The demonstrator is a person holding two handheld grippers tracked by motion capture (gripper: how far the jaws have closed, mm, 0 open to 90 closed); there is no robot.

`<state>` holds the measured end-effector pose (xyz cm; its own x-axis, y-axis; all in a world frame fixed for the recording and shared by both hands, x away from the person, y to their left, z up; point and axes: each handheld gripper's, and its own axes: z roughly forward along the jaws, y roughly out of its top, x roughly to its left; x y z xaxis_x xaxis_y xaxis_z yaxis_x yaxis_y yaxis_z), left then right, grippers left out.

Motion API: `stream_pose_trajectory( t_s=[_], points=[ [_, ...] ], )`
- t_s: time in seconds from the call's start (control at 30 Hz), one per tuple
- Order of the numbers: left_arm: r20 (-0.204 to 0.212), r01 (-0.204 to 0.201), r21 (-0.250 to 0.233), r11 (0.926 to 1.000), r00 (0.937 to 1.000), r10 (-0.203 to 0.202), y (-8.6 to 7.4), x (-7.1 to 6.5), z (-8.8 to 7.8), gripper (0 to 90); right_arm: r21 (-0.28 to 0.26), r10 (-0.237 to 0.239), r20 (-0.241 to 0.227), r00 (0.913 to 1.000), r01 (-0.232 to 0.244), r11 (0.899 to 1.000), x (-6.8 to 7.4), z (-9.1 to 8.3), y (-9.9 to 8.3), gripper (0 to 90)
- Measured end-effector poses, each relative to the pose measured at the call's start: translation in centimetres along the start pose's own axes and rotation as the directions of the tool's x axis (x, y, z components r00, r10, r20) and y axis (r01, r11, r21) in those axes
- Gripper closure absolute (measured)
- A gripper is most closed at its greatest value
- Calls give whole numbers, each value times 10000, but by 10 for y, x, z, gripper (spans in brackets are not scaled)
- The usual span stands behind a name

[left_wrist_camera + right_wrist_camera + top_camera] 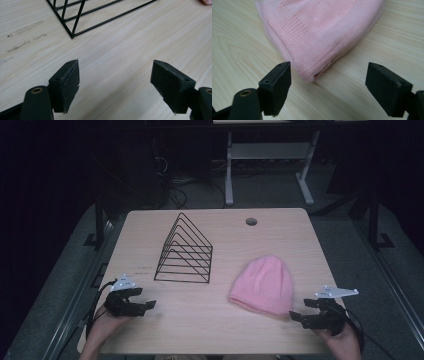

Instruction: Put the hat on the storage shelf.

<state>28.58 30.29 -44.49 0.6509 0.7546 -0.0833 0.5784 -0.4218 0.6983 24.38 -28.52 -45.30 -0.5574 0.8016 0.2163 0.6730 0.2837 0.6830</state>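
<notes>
A pink knit beanie [264, 285] lies flat on the wooden table [215, 320], right of centre. A black wire file rack [185, 251] stands left of centre. My left gripper [150, 304] rests low at the table's front left, open, with bare wood between its jaws; the rack's near corner [72, 37] lies ahead of it. My right gripper [299, 309] sits at the front right, open and holding nothing. In the right gripper view the beanie's ribbed cuff corner [312, 75] lies just ahead of my open right gripper [327, 85].
A round cable hole [251, 221] sits near the table's far edge. Beyond the table stand white desk legs [229, 170] and cables on a dark floor. Faint scuff marks [25, 35] show on the wood left of the rack.
</notes>
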Motion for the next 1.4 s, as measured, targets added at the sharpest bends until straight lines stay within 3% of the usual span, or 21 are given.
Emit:
stream_pose_trajectory(
  t_s=[0.33,0.67,0.83,1.4],
  points=[
    [-10,-66,123,9999,10000,66,-2,-5,1,230,108,61,-179,9998,-59,9999,6,2,5,179],
    [37,-75,0,10000,10000,75,-2,-9,-2,228,216,-559,-534,9970,571,9981,14,7,32,177],
    [-2,-11,-22,10000,10000,11,-2,-7,-3,229,325,-570,-650,9963,592,9977,9,9,52,178],
    [18,27,-188,9998,10000,-26,-1,-6,-4,229,881,-360,-669,9971,418,9952,-17,12,94,202]
  ],
)
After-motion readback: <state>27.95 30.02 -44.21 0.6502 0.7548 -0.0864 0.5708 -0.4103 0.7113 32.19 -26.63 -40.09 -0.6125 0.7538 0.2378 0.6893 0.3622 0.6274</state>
